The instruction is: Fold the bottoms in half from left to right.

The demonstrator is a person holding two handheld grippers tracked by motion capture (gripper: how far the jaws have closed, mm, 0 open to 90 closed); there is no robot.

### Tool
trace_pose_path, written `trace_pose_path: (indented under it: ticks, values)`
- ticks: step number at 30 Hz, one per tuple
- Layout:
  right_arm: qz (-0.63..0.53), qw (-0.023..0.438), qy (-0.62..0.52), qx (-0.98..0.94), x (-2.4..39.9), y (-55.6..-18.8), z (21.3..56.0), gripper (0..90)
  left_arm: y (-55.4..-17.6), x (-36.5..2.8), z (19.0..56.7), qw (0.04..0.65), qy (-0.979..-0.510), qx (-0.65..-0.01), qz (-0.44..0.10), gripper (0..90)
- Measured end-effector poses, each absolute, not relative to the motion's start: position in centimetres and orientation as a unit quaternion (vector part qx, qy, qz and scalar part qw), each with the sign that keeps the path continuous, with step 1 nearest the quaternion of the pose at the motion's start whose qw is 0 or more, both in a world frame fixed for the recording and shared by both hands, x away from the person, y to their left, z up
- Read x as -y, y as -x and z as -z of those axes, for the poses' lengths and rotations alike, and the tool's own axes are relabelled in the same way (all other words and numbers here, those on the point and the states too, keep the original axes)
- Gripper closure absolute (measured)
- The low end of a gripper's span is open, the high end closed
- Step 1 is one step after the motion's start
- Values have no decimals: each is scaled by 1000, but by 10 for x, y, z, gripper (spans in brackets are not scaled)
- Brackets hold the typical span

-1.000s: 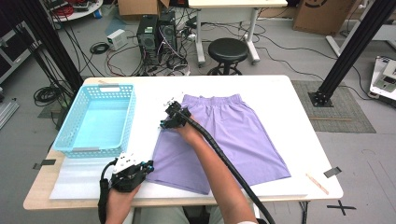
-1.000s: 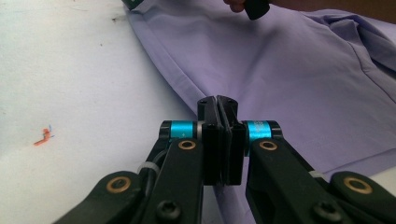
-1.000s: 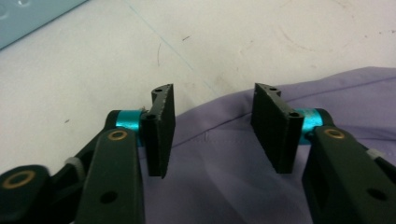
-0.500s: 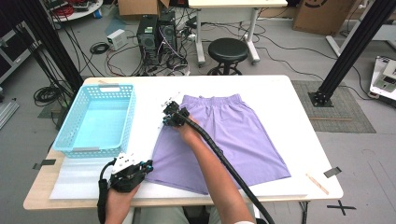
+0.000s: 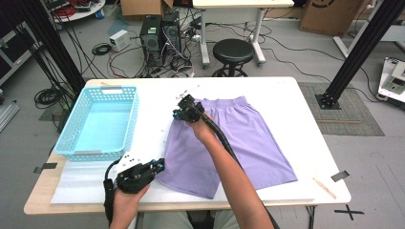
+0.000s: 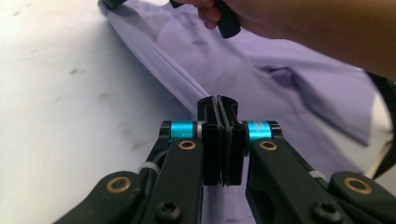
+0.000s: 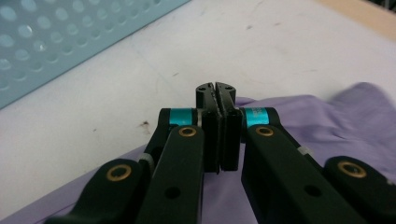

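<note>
white tabletop [image 5: 286, 95] with a pale wooden edge carries the scene, and behind it the grey floor holds one round black stool [image 5: 233, 50], two dark computer towers [image 5: 160, 31] and loose cables. on the table i count one pair of purple shorts [image 5: 248, 143], one light blue perforated basket [image 5: 100, 121] and two hand-held grippers.

the shorts lie spread near the middle of the table, just right of the basket but apart from it. the waistband points to the far edge and the two leg hems toward the person. the cloth is a plain lilac, soft and lightly wrinkled, with a raised fold running along its left side.

the left gripper [image 5: 155, 166] is at the near left hem of the shorts. in the left gripper view its jaws are pressed together, and the cloth's edge [image 6: 187, 84] runs right up to their tips; whether a sliver of fabric is caught between them i cannot tell.

the right gripper [image 5: 184, 109] is at the far left corner of the waistband, with the forearm crossing over the shorts. its jaws have just been closing and now sit pressed together, the purple cloth [image 7: 303, 116] bunched against the tips and lifted a little there, so they look to be pinching the fabric.
</note>
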State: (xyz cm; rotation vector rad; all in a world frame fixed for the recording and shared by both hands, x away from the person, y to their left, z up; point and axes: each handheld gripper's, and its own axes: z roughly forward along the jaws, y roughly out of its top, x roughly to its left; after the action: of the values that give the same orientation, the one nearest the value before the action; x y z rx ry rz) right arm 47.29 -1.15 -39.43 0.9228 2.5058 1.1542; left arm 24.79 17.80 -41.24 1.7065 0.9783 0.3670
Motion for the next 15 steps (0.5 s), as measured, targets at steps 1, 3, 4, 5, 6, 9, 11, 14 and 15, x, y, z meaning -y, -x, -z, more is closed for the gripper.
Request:
trace_pose_path:
  ticks: [1,3,4,5,6,9,11,14,15]
  values:
    - [-399,118,-320,-851,19,-473,391,900,-250,-174,409,542,-719,-407,-153,882]
    - [-404,124,-328,-845,33,-472,384,900,-253,-164,402,548,-721,-397,-150,883]
    - [-405,127,-332,-842,40,-471,381,900,-255,-159,398,552,-722,-391,-147,882]
    - [-407,132,-334,-840,48,-471,379,900,-257,-153,395,556,-723,-385,-143,883]
    - [-411,135,-337,-836,55,-470,376,900,-260,-146,391,561,-723,-379,-138,882]
    - [-417,141,-349,-827,76,-469,371,900,-267,-124,381,568,-729,-359,-127,883]
    - [-420,145,-357,-822,90,-468,369,900,-271,-109,375,572,-734,-345,-121,883]
    - [-424,151,-368,-814,112,-466,365,900,-276,-82,369,577,-741,-326,-112,882]
    - [-426,153,-370,-812,120,-466,365,900,-278,-73,367,577,-744,-319,-108,882]
